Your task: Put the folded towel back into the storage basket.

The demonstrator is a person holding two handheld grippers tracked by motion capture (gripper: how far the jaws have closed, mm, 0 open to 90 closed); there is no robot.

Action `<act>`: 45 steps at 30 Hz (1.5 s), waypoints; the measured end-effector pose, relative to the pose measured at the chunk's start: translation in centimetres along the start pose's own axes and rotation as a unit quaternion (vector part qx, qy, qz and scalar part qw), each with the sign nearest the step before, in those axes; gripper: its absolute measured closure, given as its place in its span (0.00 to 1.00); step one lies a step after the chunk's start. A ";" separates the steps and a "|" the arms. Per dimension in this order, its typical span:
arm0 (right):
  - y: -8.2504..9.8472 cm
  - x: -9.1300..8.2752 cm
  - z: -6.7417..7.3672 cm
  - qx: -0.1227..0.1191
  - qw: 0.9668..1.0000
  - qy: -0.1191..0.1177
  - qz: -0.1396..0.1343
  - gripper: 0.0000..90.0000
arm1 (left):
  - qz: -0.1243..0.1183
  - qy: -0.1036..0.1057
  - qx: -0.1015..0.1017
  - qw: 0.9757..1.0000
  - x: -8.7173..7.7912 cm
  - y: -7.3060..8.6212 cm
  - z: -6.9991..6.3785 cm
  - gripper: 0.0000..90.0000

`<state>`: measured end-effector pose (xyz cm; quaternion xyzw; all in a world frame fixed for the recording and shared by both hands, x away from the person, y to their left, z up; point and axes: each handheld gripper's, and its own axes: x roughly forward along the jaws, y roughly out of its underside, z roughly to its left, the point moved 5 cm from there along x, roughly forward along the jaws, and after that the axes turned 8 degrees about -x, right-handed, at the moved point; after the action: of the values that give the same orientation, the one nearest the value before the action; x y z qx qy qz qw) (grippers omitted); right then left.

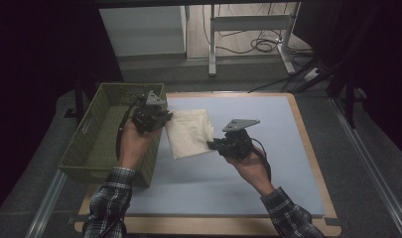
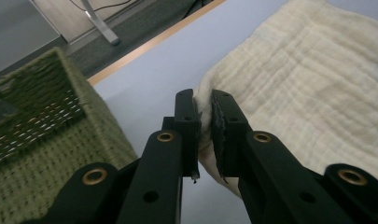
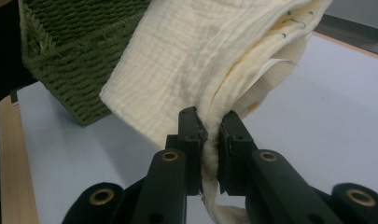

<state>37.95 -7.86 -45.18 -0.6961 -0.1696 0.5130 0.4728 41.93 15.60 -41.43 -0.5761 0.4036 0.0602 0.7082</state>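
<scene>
High view: folded cream cloth point(image 1: 189, 133) at mat point(image 1: 268, 178) centre-left, just beside green basket point(image 1: 97, 144), which sits at cloth's 9 o'clock. Left gripper point(image 1: 165, 118) clamps cloth's 10 o'clock corner; right gripper point(image 1: 212, 145) clamps its 4 o'clock corner. Left gripper view: jaws pinch cloth edge point(image 2: 289, 84), basket point(image 2: 32, 140) at 9 o'clock. Right gripper view: jaws clenched on cloth layers point(image 3: 196, 56), cloth raised off mat.

High view looks down; both gripper views closely share the cloth point(image 1: 188, 133).

green woven basket point(image 1: 97, 144), blue mat point(image 1: 268, 148), table legs point(image 1: 212, 44)
</scene>
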 end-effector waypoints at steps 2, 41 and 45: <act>-0.6 0.4 0.2 -0.003 1.000 -0.001 0.000 0.90 | -0.002 -0.004 -0.003 1.000 -0.3 0.1 0.4 0.91; -8.8 9.6 6.4 -0.025 0.998 -0.051 -0.021 0.90 | -0.005 -0.108 -0.052 0.993 -8.5 3.8 10.5 0.91; -9.1 11.1 7.8 -0.025 0.998 -0.059 -0.017 0.90 | 0.003 -0.115 -0.059 0.992 -8.9 5.1 11.5 0.91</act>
<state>38.07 8.44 -43.98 -0.6728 -0.2216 0.5412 0.4531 38.94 30.61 -39.48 -0.6050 0.3175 0.1522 0.7142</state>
